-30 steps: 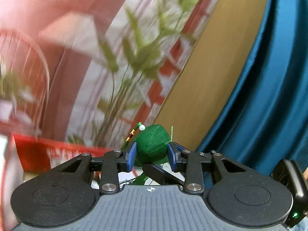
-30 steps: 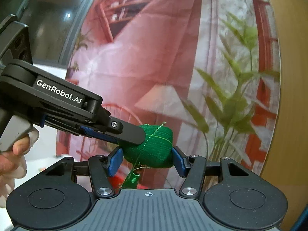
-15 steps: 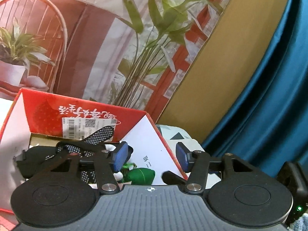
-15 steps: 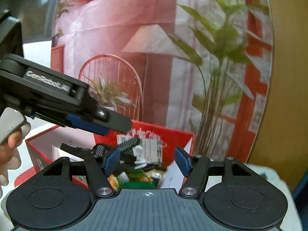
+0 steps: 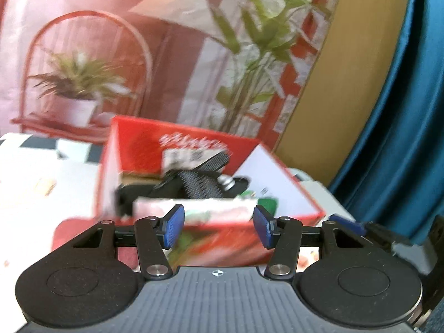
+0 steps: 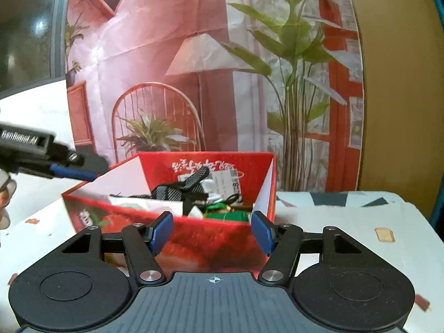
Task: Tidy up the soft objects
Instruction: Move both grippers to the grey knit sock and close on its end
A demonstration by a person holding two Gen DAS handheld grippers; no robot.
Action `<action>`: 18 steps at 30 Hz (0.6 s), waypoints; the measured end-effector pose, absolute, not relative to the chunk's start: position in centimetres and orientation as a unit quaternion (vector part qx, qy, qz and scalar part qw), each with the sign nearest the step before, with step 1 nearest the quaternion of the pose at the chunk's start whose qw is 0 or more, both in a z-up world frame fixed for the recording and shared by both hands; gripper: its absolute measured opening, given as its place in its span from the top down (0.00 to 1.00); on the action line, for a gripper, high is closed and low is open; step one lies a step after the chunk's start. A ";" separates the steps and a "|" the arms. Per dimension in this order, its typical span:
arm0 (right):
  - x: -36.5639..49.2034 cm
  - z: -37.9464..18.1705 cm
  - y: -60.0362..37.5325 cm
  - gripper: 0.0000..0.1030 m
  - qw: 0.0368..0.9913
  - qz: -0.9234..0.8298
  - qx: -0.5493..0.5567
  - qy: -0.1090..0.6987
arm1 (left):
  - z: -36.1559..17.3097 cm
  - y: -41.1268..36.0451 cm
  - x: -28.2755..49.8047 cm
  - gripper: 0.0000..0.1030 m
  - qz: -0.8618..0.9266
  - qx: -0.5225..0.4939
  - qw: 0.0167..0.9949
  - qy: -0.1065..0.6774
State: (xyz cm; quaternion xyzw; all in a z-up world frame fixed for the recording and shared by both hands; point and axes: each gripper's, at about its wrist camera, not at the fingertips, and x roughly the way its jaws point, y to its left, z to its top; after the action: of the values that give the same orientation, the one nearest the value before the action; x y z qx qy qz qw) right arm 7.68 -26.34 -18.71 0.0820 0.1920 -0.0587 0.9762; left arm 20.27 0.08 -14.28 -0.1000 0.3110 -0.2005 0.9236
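Note:
A red cardboard box (image 6: 211, 236) stands open on the table; it also shows in the left wrist view (image 5: 133, 141). Inside lie a black mesh item (image 6: 169, 193), something white, and the green stuffed object (image 6: 230, 215), which shows in the left wrist view (image 5: 267, 204) by the box's right wall. My right gripper (image 6: 212, 231) is open and empty, in front of the box. My left gripper (image 5: 219, 226) is open and empty, also in front of the box. The left gripper shows in the right wrist view (image 6: 69, 166) at the left, above the box's left corner.
The table (image 6: 347, 222) has a white patterned cover. A printed backdrop (image 6: 194, 55) of a lamp, chair and plants hangs behind the box. A blue curtain (image 5: 402, 111) hangs at the right. A small tan tag (image 6: 384, 234) lies on the table, right of the box.
A second ago both grippers held the green stuffed object in the air. They let go of it, it now lies in the red box, and both grippers have drawn back, open.

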 end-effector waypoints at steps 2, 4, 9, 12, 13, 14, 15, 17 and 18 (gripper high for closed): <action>7.1 -18.9 -26.1 0.43 0.975 -0.059 0.087 0.197 | -14.9 0.9 19.1 0.45 -0.190 -0.097 0.924 0.316; 6.4 -19.4 -25.8 0.43 0.973 -0.057 0.096 0.204 | -15.8 1.4 17.9 0.45 -0.178 -0.088 0.925 0.325; 5.6 -21.7 -24.6 0.43 0.963 -0.056 0.102 0.245 | -18.8 3.1 15.6 0.45 -0.131 -0.081 0.920 0.361; 5.2 -23.0 -23.7 0.43 0.951 -0.067 0.103 0.282 | -20.2 4.5 14.2 0.43 -0.102 -0.083 0.916 0.380; 5.1 -23.3 -23.4 0.43 0.947 -0.070 0.105 0.294 | -20.5 4.8 13.9 0.43 -0.097 -0.082 0.915 0.382; 4.9 -23.6 -23.2 0.43 0.944 -0.072 0.106 0.305 | -20.7 5.1 13.7 0.43 -0.093 -0.083 0.914 0.385; 4.8 -23.9 -23.0 0.43 0.940 -0.075 0.107 0.315 | -20.9 5.5 13.6 0.43 -0.088 -0.086 0.913 0.388; 4.6 -24.4 -22.8 0.43 0.934 -0.081 0.107 0.330 | -21.1 5.9 13.6 0.43 -0.079 -0.093 0.912 0.392; 4.6 -24.7 -22.8 0.43 0.931 -0.087 0.110 0.337 | -21.3 6.1 13.8 0.43 -0.074 -0.093 0.912 0.393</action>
State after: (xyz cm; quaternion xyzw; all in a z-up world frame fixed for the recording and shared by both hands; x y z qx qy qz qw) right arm 4.62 -22.79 -24.75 0.1096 0.3367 -0.0867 0.9312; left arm 13.77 6.06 -21.31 -0.0929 0.3935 -0.0738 0.9116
